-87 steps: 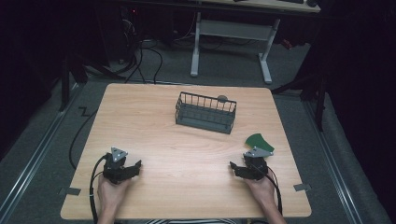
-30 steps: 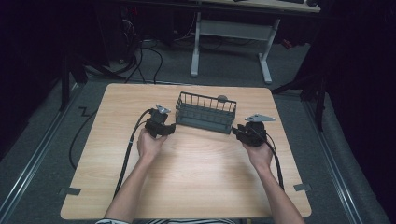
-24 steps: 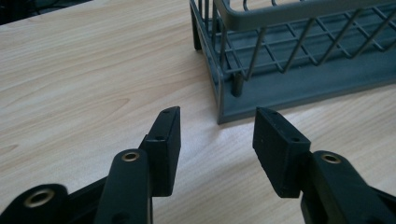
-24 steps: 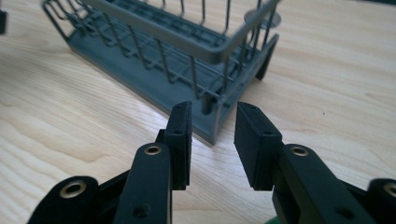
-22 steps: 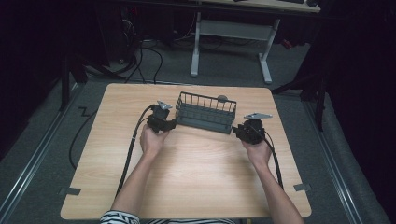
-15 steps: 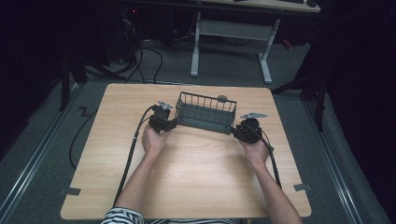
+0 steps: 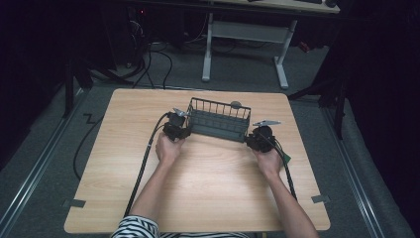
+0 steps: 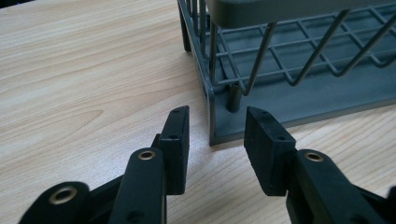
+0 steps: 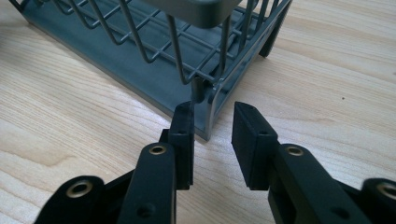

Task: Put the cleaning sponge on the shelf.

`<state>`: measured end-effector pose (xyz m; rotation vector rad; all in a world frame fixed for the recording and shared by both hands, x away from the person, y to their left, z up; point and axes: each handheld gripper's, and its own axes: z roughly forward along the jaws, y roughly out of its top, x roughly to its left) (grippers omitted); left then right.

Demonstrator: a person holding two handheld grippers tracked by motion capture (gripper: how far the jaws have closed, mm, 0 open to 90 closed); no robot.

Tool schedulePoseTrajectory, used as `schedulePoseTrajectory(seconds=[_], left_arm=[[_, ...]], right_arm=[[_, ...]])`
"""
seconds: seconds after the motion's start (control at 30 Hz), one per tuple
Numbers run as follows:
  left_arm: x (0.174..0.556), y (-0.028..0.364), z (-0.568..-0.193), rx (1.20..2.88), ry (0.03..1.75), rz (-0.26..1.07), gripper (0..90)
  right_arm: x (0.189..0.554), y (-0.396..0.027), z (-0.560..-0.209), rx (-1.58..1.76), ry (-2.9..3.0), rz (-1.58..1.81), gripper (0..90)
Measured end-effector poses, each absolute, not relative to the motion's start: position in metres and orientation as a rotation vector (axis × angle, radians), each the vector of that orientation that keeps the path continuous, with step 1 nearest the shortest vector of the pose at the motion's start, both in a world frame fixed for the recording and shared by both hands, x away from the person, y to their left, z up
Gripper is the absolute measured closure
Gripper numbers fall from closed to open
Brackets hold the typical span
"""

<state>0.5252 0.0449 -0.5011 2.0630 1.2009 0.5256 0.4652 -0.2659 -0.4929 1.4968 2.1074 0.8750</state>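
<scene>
I hold one set of tongs in each hand, and both are brought up to the wire basket [image 7: 219,119], which stands on the tabletop [image 7: 198,188] toward its far edge, about midway across.

Left tongs [image 8: 212,133]: released. The jaws stand apart with the basket's near left corner post in the gap between them. Neither pad touches the wire as far as the left gripper view shows.

Right tongs [image 9: 212,125]: released. The jaws stand apart around the basket's near right corner post. The left pad sits just beside the post; I cannot tell whether it touches.

In the high view, the left tongs [image 7: 174,126] sit at the basket's left end and the right tongs [image 7: 256,138] at its right end, with my forearms reaching in from the near edge of the tabletop.

Basket condition: upright, base flat on the tabletop, dark grey wire with a solid rim band. The part of its floor that the two gripper views show is bare.

Progress, as I judge it:
- Done: approach and alignment of both tongs on the two near corners.
- Not yet done: closing on the posts, and any lift or shift of the basket.

Next step calls for clenching both tongs together so the basket stays level
</scene>
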Motion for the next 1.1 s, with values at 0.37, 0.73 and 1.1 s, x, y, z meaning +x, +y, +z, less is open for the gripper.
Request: schedulePoseTrajectory(seconds=[0.37,0.73,1.1], left_arm=[[0.533,0.042,-0.506,2.060,1.205,0.496,70.5],[0.535,0.042,-0.507,2.058,1.208,0.501,81.3],[0.536,0.045,-0.507,2.058,1.205,0.480,86.0]], right_arm=[[0.469,-0.269,-0.495,1.503,2.129,0.876,76.6],[0.474,-0.264,-0.496,1.499,2.151,0.882,81.8],[0.477,-0.262,-0.495,1.506,2.152,0.843,86.2]])
